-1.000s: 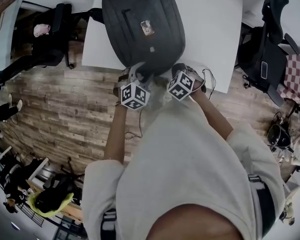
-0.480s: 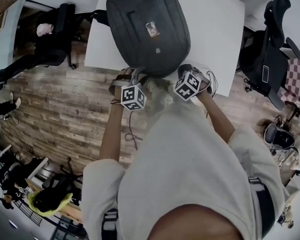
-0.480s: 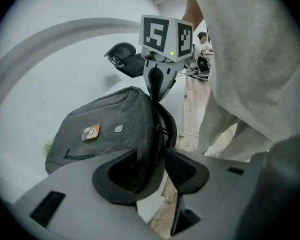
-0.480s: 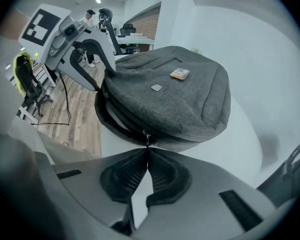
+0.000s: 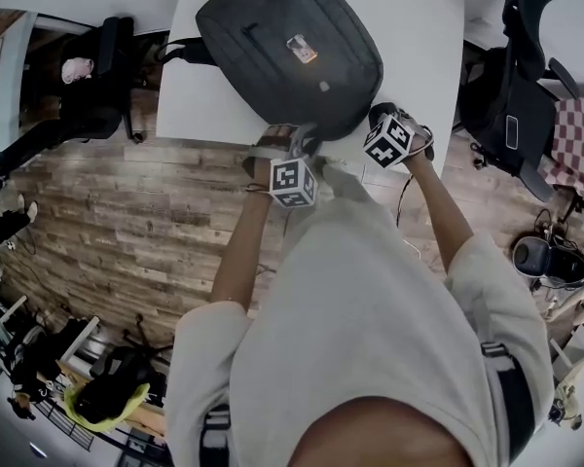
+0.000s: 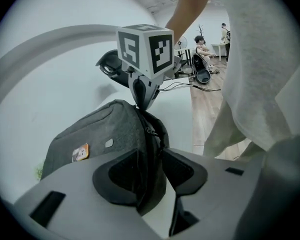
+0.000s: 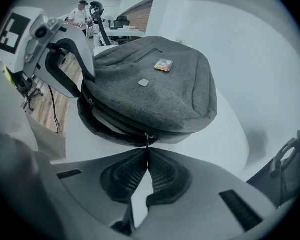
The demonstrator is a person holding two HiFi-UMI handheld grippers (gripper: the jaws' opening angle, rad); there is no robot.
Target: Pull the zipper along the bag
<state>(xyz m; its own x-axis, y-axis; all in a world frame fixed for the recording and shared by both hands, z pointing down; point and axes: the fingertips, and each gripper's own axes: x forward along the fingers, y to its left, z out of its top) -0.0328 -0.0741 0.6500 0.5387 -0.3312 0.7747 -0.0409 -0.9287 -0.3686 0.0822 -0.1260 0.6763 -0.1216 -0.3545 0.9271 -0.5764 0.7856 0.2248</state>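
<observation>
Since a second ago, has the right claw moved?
Yes. The right claw, shut on the zipper pull, has moved rightward along the backpack's rim, toward the table's right edge.

The orange patch (image 7: pixel 163 65) on the bag (image 7: pixel 155 91) is unreadably small.

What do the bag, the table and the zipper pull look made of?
The bag: grey woven cloth, matte, with a visible heathered weave. The table: smooth white board, probably laminate; no grain shows. The zipper pull: thin, likely metal, too small to be sure.
</observation>
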